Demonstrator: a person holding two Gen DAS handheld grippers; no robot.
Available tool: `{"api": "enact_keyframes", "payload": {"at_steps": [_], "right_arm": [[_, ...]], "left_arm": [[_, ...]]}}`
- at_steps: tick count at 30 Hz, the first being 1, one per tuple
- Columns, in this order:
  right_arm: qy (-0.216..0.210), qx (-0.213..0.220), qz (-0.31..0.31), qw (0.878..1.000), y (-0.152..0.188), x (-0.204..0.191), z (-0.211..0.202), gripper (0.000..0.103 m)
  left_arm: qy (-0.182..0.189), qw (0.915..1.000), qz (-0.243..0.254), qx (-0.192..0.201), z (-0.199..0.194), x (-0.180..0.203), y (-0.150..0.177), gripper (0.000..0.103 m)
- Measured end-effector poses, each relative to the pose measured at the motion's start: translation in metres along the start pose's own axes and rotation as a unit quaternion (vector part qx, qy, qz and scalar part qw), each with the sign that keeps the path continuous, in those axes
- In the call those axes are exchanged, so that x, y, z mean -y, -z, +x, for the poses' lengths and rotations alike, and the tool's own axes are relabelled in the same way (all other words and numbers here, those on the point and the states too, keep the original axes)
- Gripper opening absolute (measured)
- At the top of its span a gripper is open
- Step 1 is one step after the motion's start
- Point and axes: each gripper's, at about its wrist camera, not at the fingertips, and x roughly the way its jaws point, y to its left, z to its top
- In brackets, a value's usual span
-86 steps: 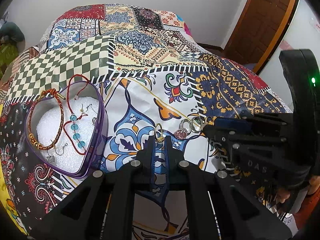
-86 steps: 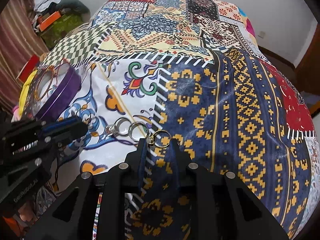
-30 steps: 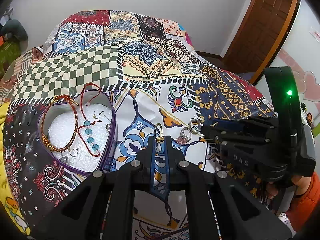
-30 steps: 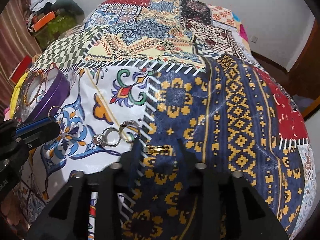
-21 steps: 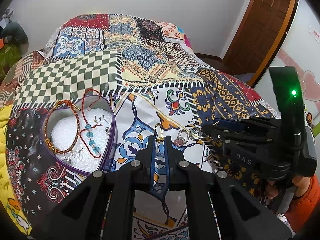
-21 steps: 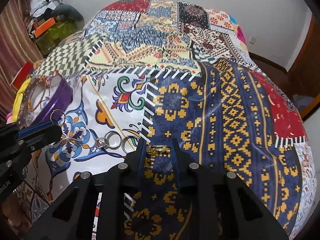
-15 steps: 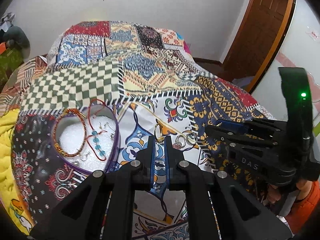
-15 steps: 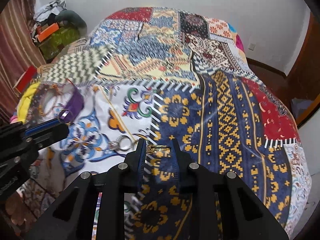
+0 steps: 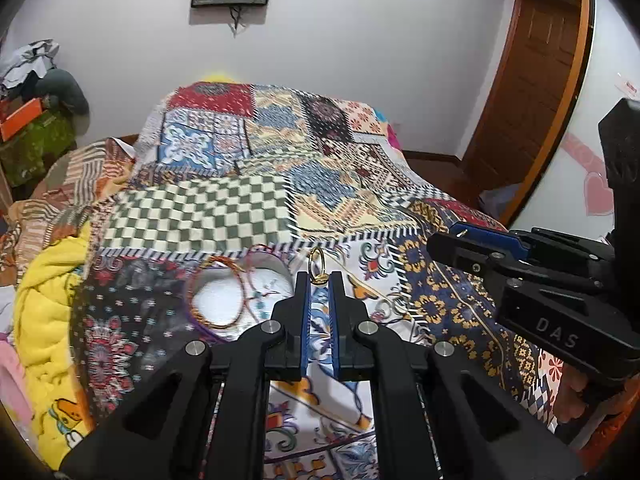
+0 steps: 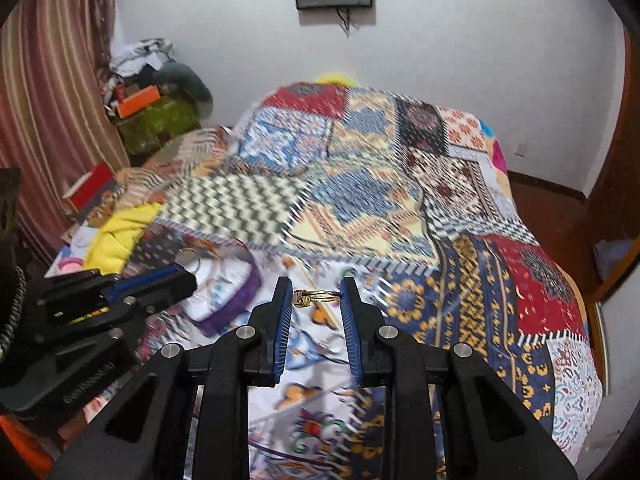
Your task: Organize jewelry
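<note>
Gold rings are what we hold in both tools, well above the patchwork bedspread [image 9: 208,220]. Our left gripper [image 9: 319,280] has its jaws pressed nearly together on a gold ring [image 9: 317,261] that stands upright from the tips, its hoop above the blue pads. Our right gripper [image 10: 316,295] has its jaws set wider, pinching a second gold ring [image 10: 317,297] that lies flat across the gap and touches both pads; its setting sits at the left jaw.

Below the left gripper, toward the bed's near left side, we see the purple heart-shaped box [image 9: 240,296] with white foam inside. A beaded orange bracelet [image 9: 236,300] and a red cord bracelet with turquoise beads [image 9: 258,300] lie in it, the cords draped over its far rim. In the right wrist view the box [image 10: 232,300] is blurred, partly behind the left gripper's tips.

More silver rings [image 9: 394,308] lie loose on the white floral patch of the bedspread, to the right of the box; they are too small for us to count.

A yellow blanket [image 9: 44,300] is bunched at the bed's left edge.
</note>
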Motion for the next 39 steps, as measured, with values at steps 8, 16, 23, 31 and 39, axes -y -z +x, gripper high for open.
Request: {"api": "enact_keyframes", "payload": {"at_steps": [8, 16, 23, 31, 39], "right_arm": [[-0.038, 0.021, -0.008, 0.999, -0.011, -0.033, 0.001, 0.022], [-0.068, 0.017, -0.015, 0.997, -0.015, -0.054, 0.021, 0.022], [-0.082, -0.009, -0.008, 0.997, -0.013, -0.060, 0.047, 0.022], [-0.088, -0.027, -0.003, 0.996, -0.016, -0.059, 0.067, 0.022], [-0.092, -0.040, -0.010, 0.995, -0.018, -0.062, 0.081, 0.022]], "left_arm": [[-0.028, 0.9995, -0.005, 0.012, -0.019, -0.021, -0.003, 0.007], [-0.046, 0.9987, -0.016, 0.011, -0.020, -0.047, -0.002, 0.007], [-0.048, 0.9985, -0.024, -0.007, -0.003, -0.062, 0.006, 0.007], [-0.037, 0.9984, -0.032, -0.028, 0.023, -0.069, 0.010, 0.007], [-0.027, 0.9979, -0.043, -0.039, 0.042, -0.073, 0.012, 0.007]]}}
